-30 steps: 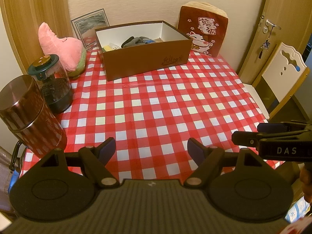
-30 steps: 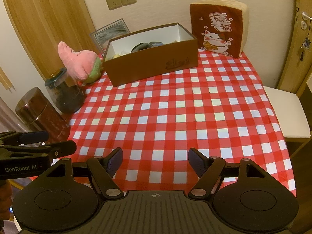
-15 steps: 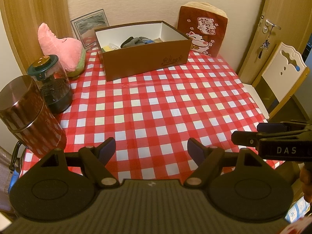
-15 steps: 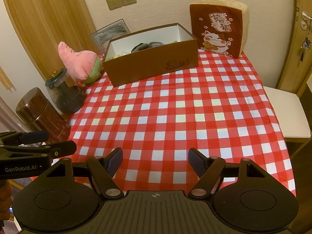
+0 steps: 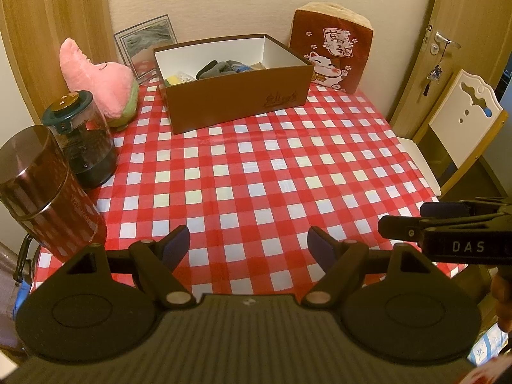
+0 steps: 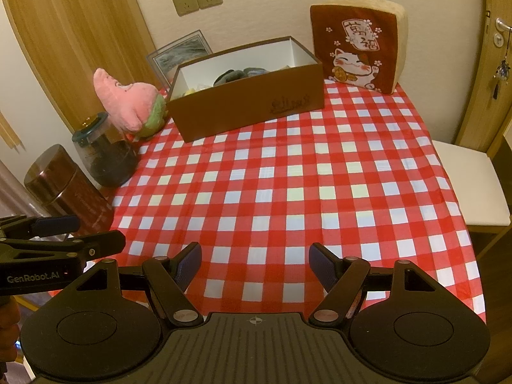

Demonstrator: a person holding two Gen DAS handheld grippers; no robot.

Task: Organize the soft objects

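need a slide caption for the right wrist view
Open right gripper hovers over red checked tablecloth, facing brown cardboard box and pink plush toy.

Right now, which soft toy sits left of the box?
The pink plush, lying beside the box's left end; the cat cushion stands to its right.

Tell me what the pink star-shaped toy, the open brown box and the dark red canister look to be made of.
Pink star-shaped toy: plush fabric, by its fuzzy, rounded surface.
Open brown box: probably stiff cardboard; thin straight walls, matte brown outside, white inside.
Dark red canister: likely metal, with a glossy side, reflective flat lid and a seam ring; coated plastic can't be ruled out.
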